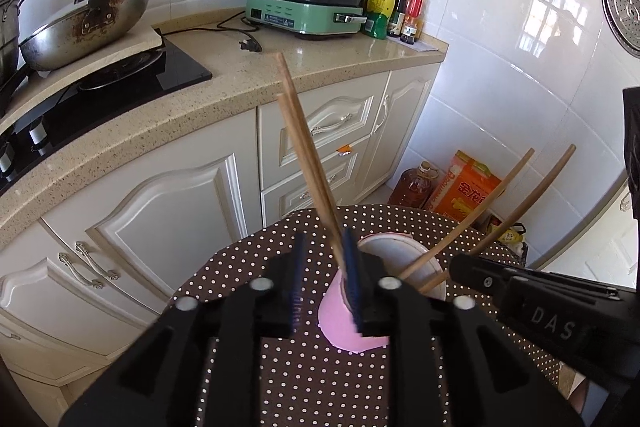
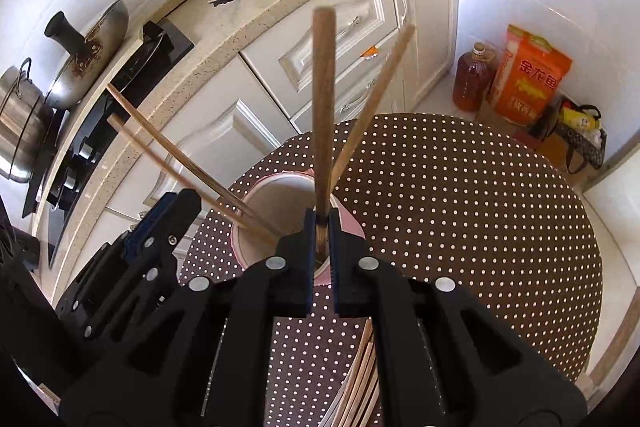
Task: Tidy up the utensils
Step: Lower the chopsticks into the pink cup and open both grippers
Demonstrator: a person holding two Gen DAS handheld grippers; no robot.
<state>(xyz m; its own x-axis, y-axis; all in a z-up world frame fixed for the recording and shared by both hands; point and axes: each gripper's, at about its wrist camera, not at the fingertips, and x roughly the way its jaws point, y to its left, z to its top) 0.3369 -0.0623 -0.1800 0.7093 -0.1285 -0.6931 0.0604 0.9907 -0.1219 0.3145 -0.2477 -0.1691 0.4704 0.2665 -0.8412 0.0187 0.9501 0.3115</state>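
Over the dotted table (image 2: 460, 211), both tongs tilt down at the cup (image 2: 280, 203)

I saw matt wooden chopsticks (image 1: 308, 151) and a dotted cloth tablecloth (image 2: 460, 211). At upper right, the wall tiles (image 1: 500, 39) looked glossy.

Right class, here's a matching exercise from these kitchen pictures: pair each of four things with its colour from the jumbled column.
Things:
1. cup
2. electric grill
3. large printed bag
4. hob

Colours:
A. orange
B. black
C. pink
D. green

Pairs: 1-C, 2-D, 3-A, 4-B.
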